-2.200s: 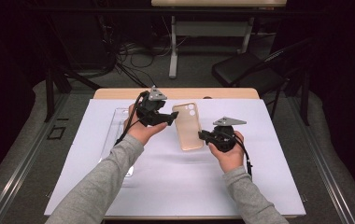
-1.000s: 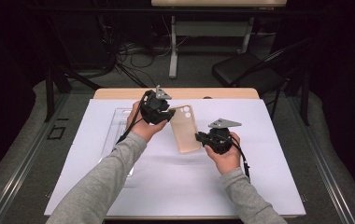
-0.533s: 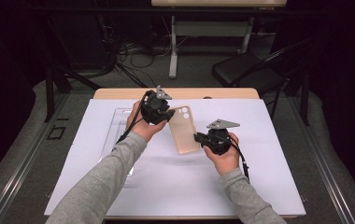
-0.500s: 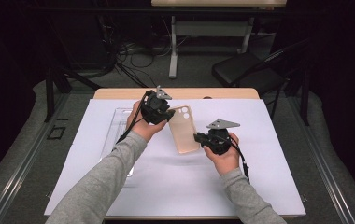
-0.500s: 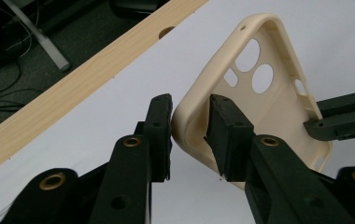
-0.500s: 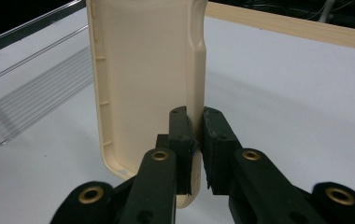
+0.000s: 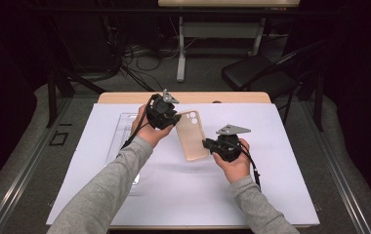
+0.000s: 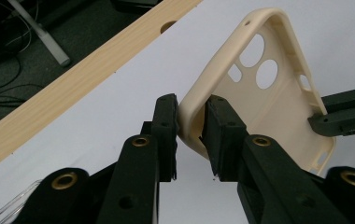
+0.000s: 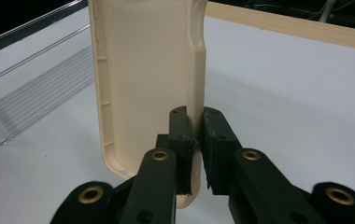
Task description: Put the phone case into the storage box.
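Note:
A beige phone case [image 7: 193, 139] hangs above the white sheet, held between both grippers. My left gripper [image 7: 174, 119] is at its upper left corner, near the camera holes. In the left gripper view the jaws have just been closing, and the pads [image 8: 166, 121] now press the case's rim [image 8: 192, 105] from both sides. My right gripper [image 7: 207, 144] clamps the lower right edge. In the right gripper view its pads [image 9: 181, 126] pinch the side wall of the case [image 9: 147, 70], whose hollow inner side faces that camera.
A clear plastic tray [image 7: 125, 126] lies on the white sheet [image 7: 174, 195] left of my left hand, and it appears in the right gripper view [image 9: 35, 88]. The wooden table edge [image 7: 125, 97] runs along the back. A black chair [image 7: 257, 73] stands beyond it.
My left gripper has come onto the case's upper corner. The right gripper and the case have shifted slightly left, and the case has tilted. Over the last half second the hands stayed still.

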`<state>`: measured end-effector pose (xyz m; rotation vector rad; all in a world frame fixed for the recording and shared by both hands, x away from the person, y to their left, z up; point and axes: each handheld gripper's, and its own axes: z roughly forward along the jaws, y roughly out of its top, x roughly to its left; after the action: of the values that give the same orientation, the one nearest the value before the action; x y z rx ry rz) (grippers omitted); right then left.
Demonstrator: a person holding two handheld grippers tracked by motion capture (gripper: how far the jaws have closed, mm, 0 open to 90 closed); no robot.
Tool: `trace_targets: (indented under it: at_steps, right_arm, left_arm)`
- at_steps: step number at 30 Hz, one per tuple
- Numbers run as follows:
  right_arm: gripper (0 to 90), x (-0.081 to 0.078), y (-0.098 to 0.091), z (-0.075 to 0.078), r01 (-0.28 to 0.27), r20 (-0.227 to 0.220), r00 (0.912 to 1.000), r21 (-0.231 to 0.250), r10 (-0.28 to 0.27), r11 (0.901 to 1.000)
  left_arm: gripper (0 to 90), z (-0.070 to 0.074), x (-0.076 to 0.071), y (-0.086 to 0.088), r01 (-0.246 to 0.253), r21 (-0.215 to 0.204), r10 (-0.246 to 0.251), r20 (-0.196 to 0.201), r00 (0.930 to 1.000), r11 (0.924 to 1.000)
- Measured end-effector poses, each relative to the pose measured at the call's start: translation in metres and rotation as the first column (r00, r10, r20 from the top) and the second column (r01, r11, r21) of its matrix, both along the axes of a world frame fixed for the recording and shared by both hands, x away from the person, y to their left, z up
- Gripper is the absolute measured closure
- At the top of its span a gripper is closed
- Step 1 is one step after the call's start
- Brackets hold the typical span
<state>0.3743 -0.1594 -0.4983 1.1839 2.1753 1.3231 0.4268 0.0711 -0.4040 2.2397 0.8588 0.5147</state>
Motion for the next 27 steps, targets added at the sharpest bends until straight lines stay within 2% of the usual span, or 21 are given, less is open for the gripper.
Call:
trace_targets:
  at_steps: [12,27]
  right_arm:
    - [83.4,-0.0003,0.0004,0.0002,-0.005,-0.003,1.0,0.008,0.005,1.0]
    - [83.3,-0.0005,0.0005,0.0003,-0.005,-0.001,1.0,0.013,0.005,0.9999]
  left_arm:
    - [78.4,0.0023,0.0041,0.0049,0.027,0.007,-0.027,-0.019,0.9995,0.9996]
    - [78.8,0.0046,0.0042,0.0045,0.029,0.011,-0.029,-0.023,0.9993,0.9995]
